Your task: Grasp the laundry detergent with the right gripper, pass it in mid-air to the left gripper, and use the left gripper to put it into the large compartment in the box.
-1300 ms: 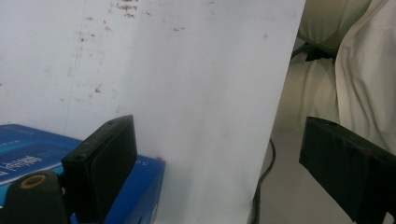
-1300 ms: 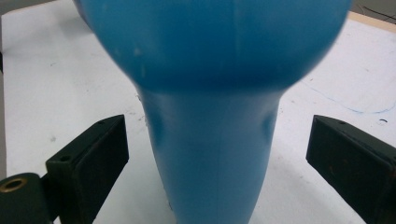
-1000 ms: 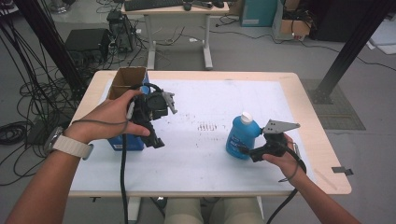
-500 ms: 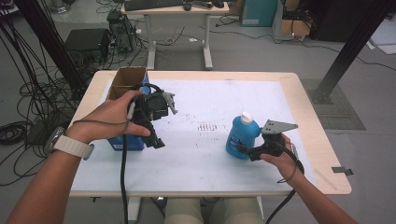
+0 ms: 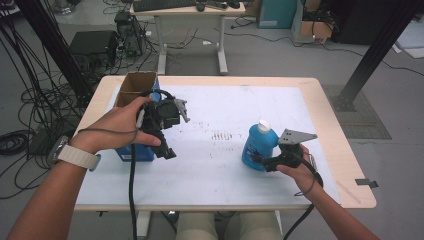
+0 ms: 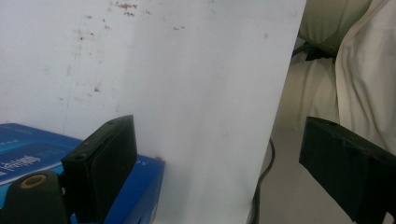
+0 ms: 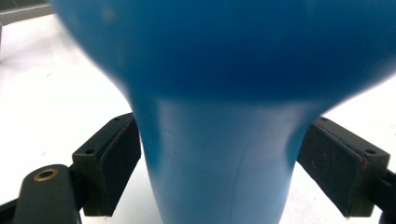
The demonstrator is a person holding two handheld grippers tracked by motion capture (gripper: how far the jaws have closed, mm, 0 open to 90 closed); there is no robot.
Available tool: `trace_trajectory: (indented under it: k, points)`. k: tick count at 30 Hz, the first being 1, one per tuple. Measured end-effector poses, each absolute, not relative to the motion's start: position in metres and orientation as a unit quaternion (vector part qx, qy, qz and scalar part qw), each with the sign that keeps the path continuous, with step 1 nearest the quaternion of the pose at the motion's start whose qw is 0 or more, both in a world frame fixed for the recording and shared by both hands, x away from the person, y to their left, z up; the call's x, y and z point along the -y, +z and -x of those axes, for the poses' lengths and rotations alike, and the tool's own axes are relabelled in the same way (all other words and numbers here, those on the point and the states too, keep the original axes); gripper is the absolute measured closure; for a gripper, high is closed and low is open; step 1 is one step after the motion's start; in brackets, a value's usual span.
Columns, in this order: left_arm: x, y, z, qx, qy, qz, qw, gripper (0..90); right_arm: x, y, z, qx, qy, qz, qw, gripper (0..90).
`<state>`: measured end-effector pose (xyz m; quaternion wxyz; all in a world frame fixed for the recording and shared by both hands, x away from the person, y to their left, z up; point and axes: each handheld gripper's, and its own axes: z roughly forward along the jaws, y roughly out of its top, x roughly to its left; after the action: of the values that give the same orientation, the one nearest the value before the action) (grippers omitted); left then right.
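Blue plastic bottle (image 5: 258,146) with a white cap stands right of centre on a white sheet (image 5: 220,165) over a pale wooden table (image 5: 345,150).
The right gripper (image 5: 256,159) has just been closing, pads flanking the bottle's narrow waist, contact unclear. The left gripper (image 5: 167,150) hangs open above a blue box (image 5: 131,152), its print unreadable. Cables litter the grey floor (image 5: 280,55).
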<state>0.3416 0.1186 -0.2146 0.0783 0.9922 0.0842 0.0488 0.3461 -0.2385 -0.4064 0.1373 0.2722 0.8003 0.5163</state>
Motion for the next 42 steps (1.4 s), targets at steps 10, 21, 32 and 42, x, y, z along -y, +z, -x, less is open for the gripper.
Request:
trace_trajectory:
  k: [10, 21, 32, 42]
  points:
    - [-0.117, -0.2149, -0.3425, -0.084, 0.049, -0.992, 0.08, 11.7, 0.2373, -0.4086, -0.3458, -0.794, 0.523, -0.277, 0.139, 20.1]
    - [-0.1165, -0.2158, -0.3433, -0.084, 0.047, -0.992, 0.078, 11.8, 0.237, -0.4131, -0.3482, -0.791, 0.533, -0.263, 0.148, 25.9]
    - [-0.1164, -0.2164, -0.3436, -0.087, 0.046, -0.992, 0.077, 11.8, 0.2352, -0.4152, -0.3485, -0.791, 0.533, -0.262, 0.146, 31.7]
    - [-0.1168, -0.2174, -0.3442, -0.086, 0.045, -0.992, 0.078, 11.8, 0.2345, -0.416, -0.3482, -0.795, 0.535, -0.246, 0.146, 41.1]
